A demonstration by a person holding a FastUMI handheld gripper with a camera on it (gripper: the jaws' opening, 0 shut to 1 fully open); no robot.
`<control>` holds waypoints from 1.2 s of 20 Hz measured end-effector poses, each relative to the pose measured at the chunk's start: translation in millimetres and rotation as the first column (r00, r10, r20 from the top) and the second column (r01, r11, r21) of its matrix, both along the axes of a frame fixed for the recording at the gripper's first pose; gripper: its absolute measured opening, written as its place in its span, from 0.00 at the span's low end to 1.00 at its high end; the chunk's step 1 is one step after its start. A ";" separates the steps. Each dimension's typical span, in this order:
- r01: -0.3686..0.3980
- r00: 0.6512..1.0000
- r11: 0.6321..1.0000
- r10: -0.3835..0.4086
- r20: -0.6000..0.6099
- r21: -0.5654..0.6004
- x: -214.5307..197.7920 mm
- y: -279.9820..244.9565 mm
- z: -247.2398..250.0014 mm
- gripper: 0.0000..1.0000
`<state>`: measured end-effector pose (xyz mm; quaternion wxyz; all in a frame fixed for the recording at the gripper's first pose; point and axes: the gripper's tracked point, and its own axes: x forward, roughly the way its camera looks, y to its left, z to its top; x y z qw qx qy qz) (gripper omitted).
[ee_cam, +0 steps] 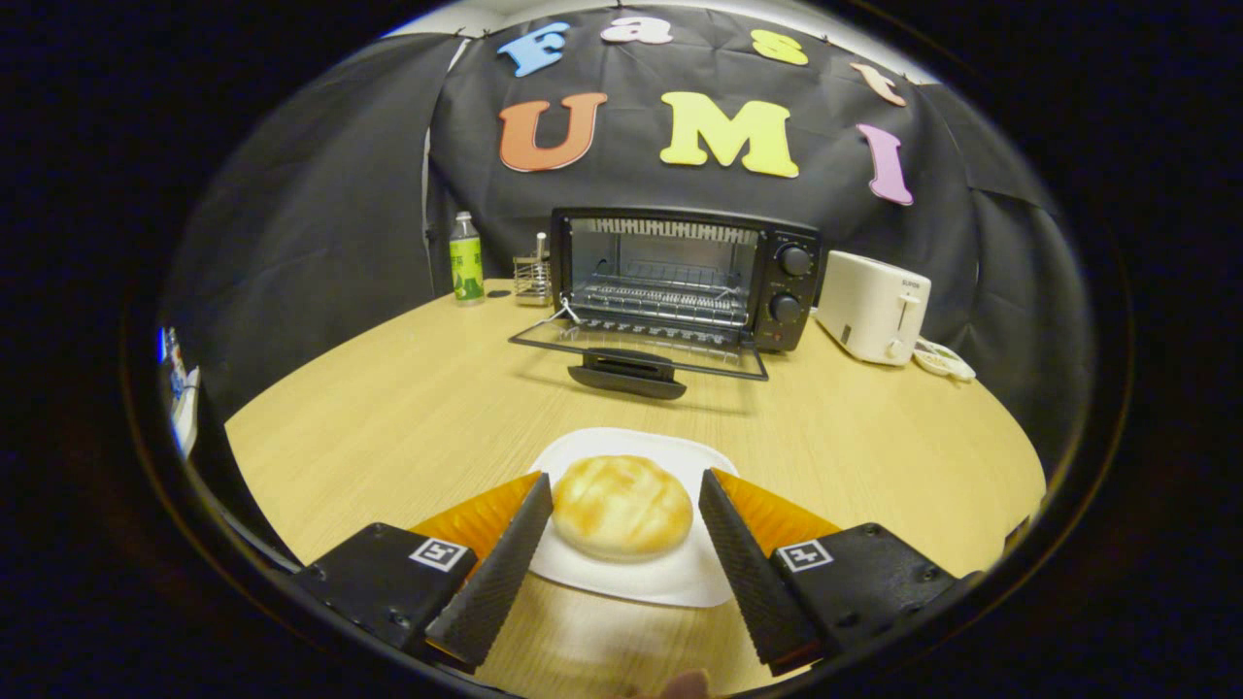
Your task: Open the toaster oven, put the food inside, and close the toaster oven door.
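Gripper view, claw (623, 485) wide open, straddling bun (621, 507), seemingly untouched

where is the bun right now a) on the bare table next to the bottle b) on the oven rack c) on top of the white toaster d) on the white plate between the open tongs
d: the bun lies on the white plate, with the tongs open on either side of it and not pressing it; the toaster oven beyond stands with its door down.

bun (621, 505) between spread fingers (505, 558), oven (685, 277) open
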<state>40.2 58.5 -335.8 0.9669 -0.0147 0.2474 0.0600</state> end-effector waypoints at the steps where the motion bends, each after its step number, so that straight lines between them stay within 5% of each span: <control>1: 0.000 1.000 1.000 0.000 -0.009 0.005 -0.1 0.0 -0.6 1.00; 9: -0.001 0.998 0.999 0.004 -0.058 0.051 2.3 2.2 -8.4 1.00; 15: 0.020 0.999 0.982 -0.010 -0.052 0.186 6.4 2.8 4.9 0.67; 18: 0.027 1.000 0.935 -0.021 -0.021 0.353 10.7 8.1 36.5 0.53; 24: 0.073 0.987 0.830 -0.138 0.077 0.553 86.6 -1.9 107.4 0.46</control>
